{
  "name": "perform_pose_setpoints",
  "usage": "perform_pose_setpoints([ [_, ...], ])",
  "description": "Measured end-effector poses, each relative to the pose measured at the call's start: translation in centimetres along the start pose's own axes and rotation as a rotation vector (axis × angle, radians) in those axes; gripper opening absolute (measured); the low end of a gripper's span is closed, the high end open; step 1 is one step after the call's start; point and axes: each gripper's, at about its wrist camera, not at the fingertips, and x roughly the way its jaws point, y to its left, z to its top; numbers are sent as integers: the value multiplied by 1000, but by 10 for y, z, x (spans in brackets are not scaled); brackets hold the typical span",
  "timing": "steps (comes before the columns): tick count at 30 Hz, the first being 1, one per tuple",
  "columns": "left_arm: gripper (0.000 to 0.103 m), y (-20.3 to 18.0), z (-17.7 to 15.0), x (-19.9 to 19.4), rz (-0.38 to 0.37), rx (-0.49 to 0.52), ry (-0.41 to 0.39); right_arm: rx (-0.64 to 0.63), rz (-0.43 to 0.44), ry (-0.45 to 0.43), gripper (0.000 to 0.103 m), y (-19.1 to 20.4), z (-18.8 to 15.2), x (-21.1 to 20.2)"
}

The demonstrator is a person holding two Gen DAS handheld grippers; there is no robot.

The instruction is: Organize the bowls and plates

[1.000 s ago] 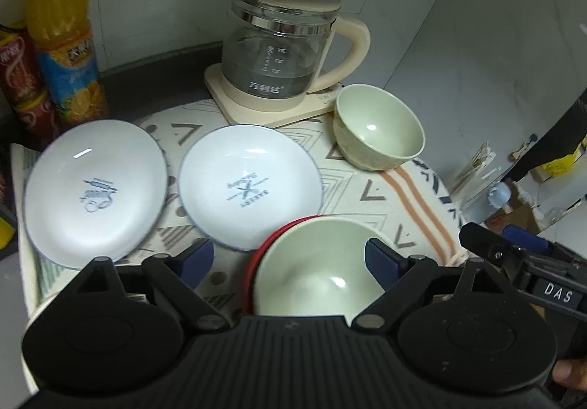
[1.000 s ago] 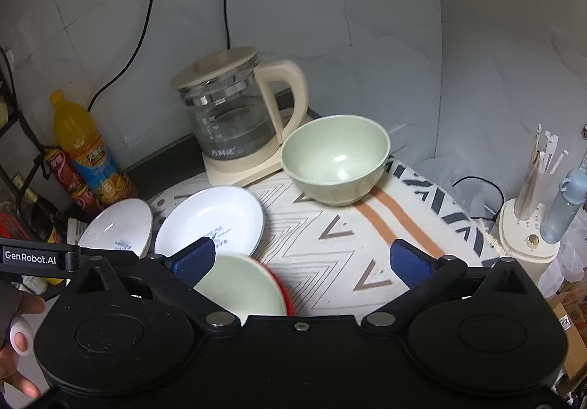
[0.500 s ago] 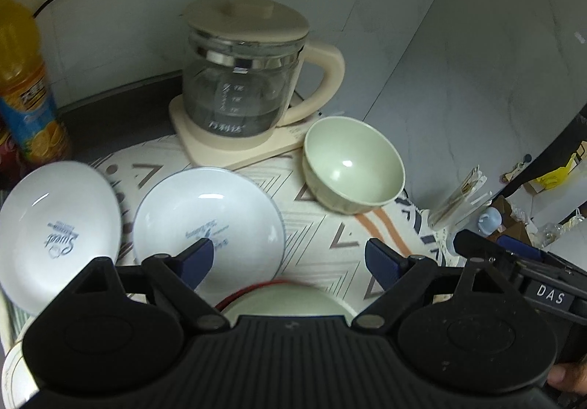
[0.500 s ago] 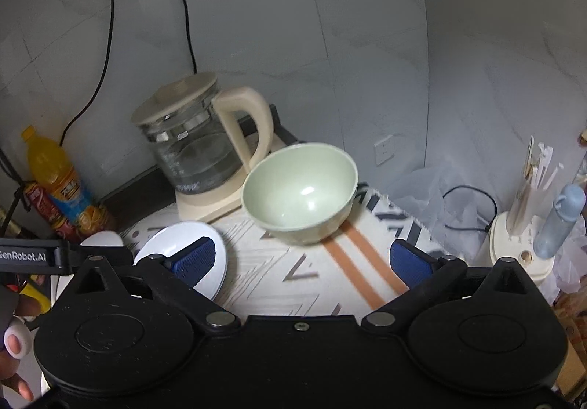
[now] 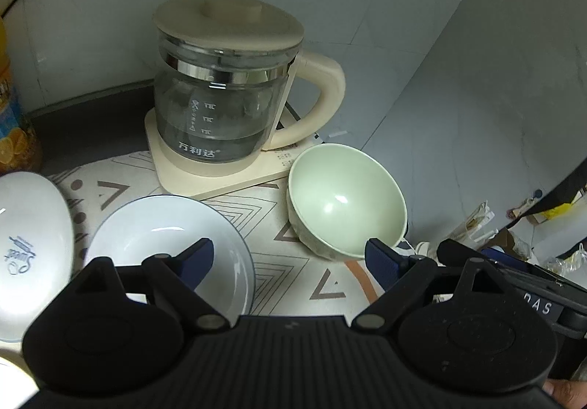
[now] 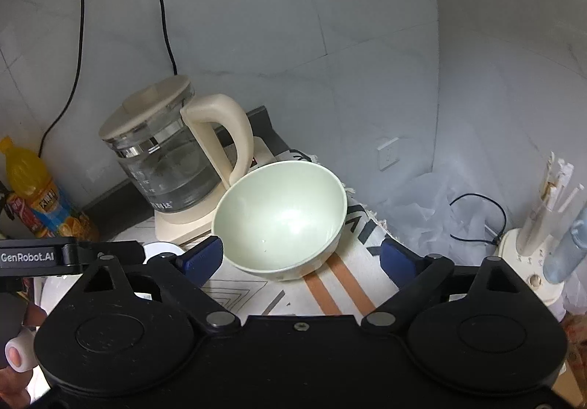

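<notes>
Pale green and glossy, the bowl (image 6: 280, 221) sits on the patterned cloth (image 6: 341, 284) of the tabletop, just beside the base of the glass kettle (image 6: 165, 166) and close to the cloth's far edge. Both tools are spread wide and hold nothing: the right tool (image 6: 301, 256) hangs just in front of the bowl, with its blue fingers (image 6: 203, 256) to either side of the near rim, while the left tool (image 5: 288, 258) hovers over the cloth between a white plate (image 5: 161, 236) and the same bowl. A second white plate (image 5: 27, 247) lies further left, next to an orange drink bottle (image 6: 35, 196). My guess is the right tool is lining up on the bowl. The rim looks thick and slick, so a shallow pinch could let it slide out and tip; a push before the fingers close might shove it into the kettle's base or handle, or toward the edge, where cables (image 6: 477, 214) and a holder of sticks (image 6: 532, 243) stand below. With both tools near, they could also knock together.
</notes>
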Motion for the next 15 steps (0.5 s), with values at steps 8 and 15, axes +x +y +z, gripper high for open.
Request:
perform_pose_setpoints([
  [8, 85, -8, 4, 35, 17, -26, 15, 0, 35, 75, 74, -10, 5, 35],
  [15, 71, -10, 9, 68, 43, -80, 38, 66, 45, 131, 58, -27, 4, 66],
])
